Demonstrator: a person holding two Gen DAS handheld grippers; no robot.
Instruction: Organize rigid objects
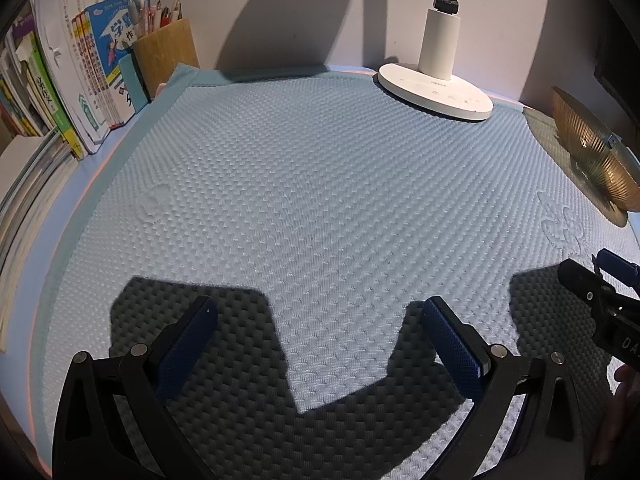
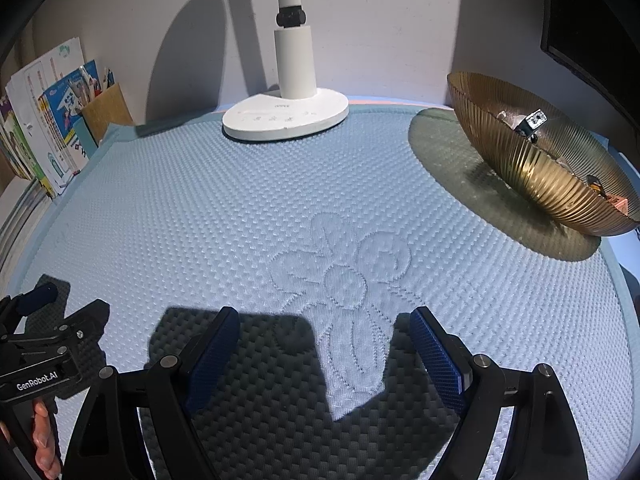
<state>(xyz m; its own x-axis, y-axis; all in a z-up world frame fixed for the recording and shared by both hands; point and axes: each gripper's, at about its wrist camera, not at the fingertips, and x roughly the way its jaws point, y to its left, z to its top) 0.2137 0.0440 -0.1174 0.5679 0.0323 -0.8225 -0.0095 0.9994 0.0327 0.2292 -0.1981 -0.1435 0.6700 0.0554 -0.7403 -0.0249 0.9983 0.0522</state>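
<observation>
My left tongs (image 1: 320, 320) and right tongs (image 2: 324, 328) hang spread apart, empty, over the blue mat (image 2: 200, 220). The ribbed gold bowl (image 2: 532, 168) holds small items.

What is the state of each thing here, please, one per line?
Left claw: open, empty.
Right claw: open, empty.
Amber ribbed glass bowl: upright on the mat, small items inside.
White desk lamp base: standing on the mat.
Brown pen holder: upright, full of pens.
Row of books: standing on edge.
</observation>
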